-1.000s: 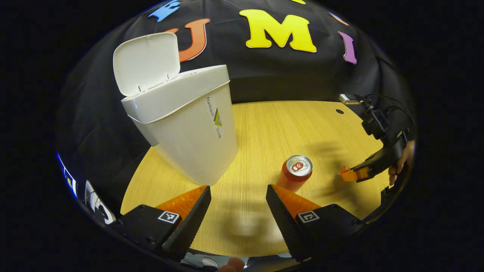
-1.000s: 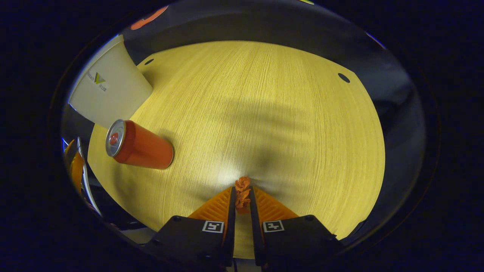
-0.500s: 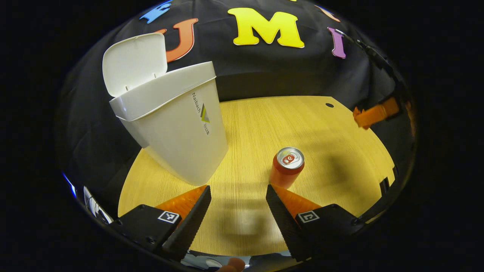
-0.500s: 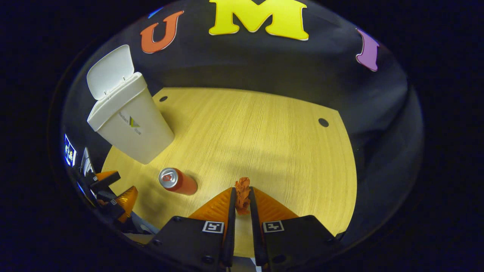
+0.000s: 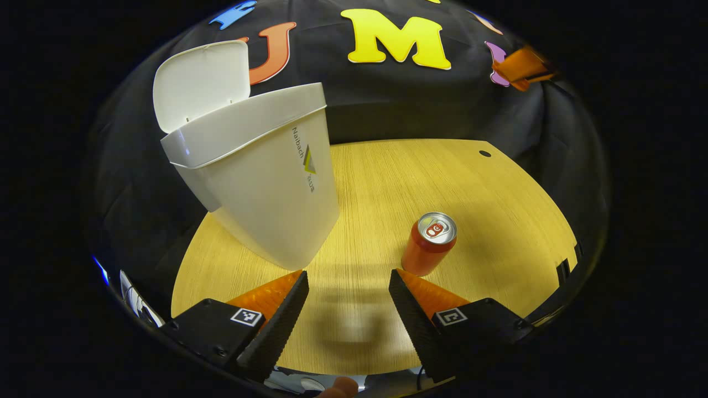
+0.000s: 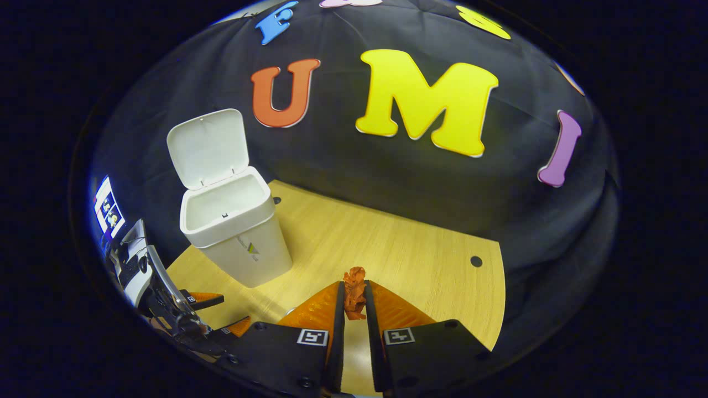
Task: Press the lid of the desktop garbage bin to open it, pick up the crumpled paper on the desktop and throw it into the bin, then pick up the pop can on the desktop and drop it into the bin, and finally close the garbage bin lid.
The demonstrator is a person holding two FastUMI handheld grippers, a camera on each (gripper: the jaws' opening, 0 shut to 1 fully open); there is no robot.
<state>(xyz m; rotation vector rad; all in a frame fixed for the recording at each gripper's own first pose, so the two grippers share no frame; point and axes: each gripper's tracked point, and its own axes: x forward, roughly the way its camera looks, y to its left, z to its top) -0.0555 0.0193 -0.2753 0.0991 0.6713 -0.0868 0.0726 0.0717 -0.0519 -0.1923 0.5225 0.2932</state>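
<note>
The white garbage bin (image 5: 265, 193) (image 6: 235, 232) stands on the wooden table with its lid (image 5: 199, 83) (image 6: 207, 148) raised. An orange pop can (image 5: 428, 243) stands upright to the right of the bin. My left gripper (image 5: 345, 287) hovers open low over the table, the can just beyond its right finger. My right gripper (image 6: 354, 293) is shut on the crumpled orange paper (image 6: 354, 290), held high above the table, right of the bin. From the left gripper view, the right gripper (image 5: 520, 66) appears at the upper right.
The wooden table (image 5: 442, 177) (image 6: 398, 254) has small round holes near its far edge (image 5: 485, 153) (image 6: 476, 261). Black cloth hangs behind it. The left gripper and its holder (image 6: 182, 315) sit at the lower left in the right gripper view.
My right gripper has lifted the paper up from the table, and the bin's open top now shows below it. My left gripper has barely shifted.
</note>
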